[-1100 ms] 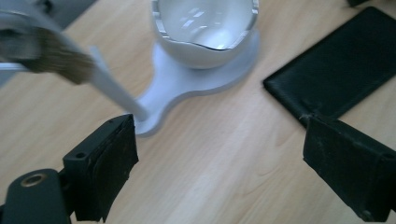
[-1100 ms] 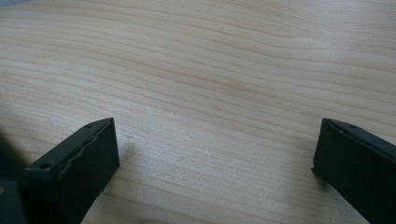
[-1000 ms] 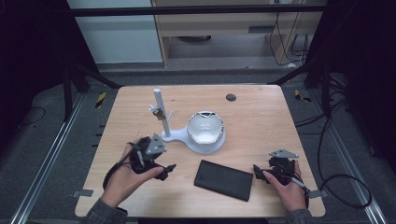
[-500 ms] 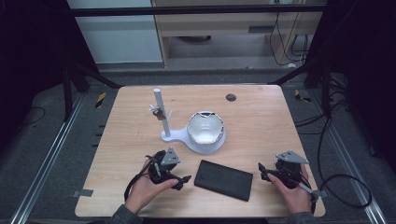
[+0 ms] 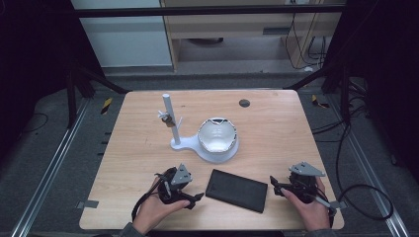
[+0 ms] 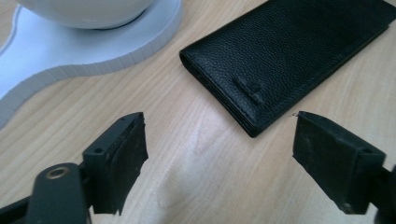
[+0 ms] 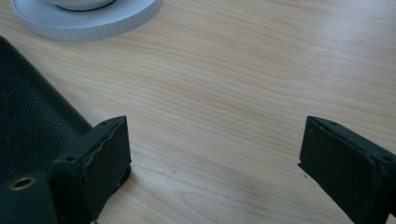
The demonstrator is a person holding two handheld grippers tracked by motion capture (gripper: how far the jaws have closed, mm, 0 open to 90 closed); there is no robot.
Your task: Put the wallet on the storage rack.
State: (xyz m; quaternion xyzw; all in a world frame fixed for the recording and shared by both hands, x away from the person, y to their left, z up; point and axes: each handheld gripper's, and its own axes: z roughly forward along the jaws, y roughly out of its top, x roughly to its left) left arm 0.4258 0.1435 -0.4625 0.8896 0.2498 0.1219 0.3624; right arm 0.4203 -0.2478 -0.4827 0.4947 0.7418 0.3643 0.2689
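While we look down from the high view, these are the things we find:

Table: we see a pale wooden table [image 5: 276, 123] on a dark floor, with metal rails along both sides.
Wallet: a long black leather wallet [image 5: 236, 190] lies flat near the front edge, between our two hands; in the left gripper view its grained face [image 6: 285, 51] sits just ahead of the fingers, slanting away to the right.
Left gripper: we hold the left gripper [image 5: 190, 200] just left of the wallet, apart from it, its fingers [image 6: 122, 154] spread wide with bare wood between them.
Right gripper: the right gripper [image 5: 274, 186] sits just right of the wallet; its fingers [image 7: 100, 158] are also wide apart, and the wallet's end [image 7: 32, 116] lies right beside the left finger in that view, though we cannot tell if they touch.
White stand: a white base with an upright post [image 5: 170, 118] stands behind the wallet, mid-table.
Bowl: a white bowl-like piece [image 5: 217, 136] rests on the round end of that base.
Small disc: a dark round spot [image 5: 244, 103] sits near the far edge.
In the way: only open wood lies between each gripper and the wallet.
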